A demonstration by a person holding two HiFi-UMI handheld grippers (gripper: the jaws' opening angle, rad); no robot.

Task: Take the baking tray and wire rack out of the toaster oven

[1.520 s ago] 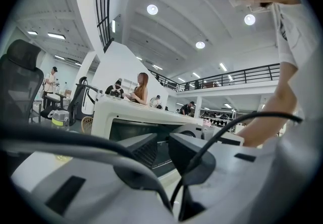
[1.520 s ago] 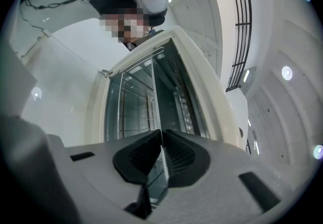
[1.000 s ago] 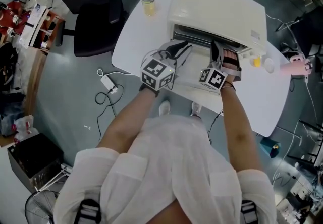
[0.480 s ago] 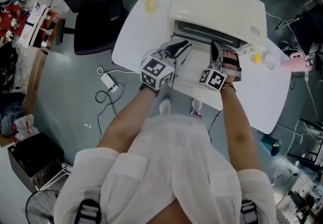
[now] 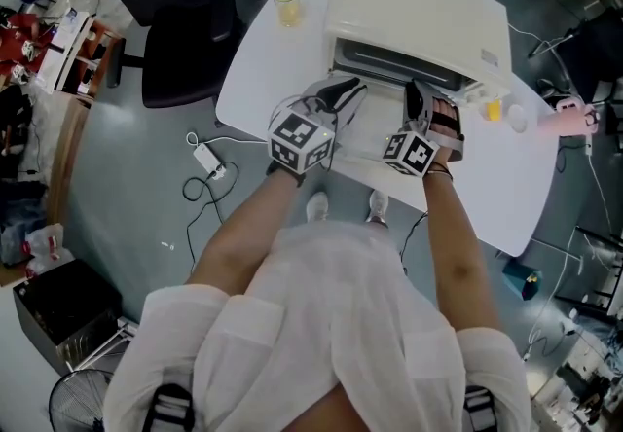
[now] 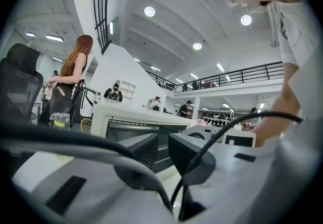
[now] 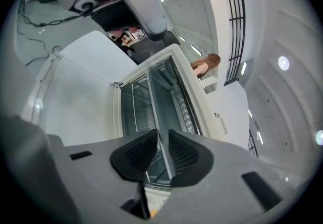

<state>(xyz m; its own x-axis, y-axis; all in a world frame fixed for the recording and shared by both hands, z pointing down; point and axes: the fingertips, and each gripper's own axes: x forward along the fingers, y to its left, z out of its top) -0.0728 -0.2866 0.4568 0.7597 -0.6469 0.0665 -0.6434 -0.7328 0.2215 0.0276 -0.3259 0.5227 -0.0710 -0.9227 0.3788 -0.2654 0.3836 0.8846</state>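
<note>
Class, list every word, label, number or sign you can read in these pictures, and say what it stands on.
No text can be read.
Small label on the white toaster oven: too small to read.
Clear bottle with a yellowish band: any print is blurred.
Two cubes with black-and-white square markers: patterns only, no words.

White short-sleeved shirt [image 5: 331, 323] with black shoulder straps [image 5: 170, 408]; grey left tool [image 5: 347, 88] and right tool [image 5: 419, 97] bear marker cubes [image 5: 302, 140].

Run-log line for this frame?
stage: oven door open, nothing taken out | left tool: open, empty | right tool: jaws just opening, door edge between them, not gripped
</note>
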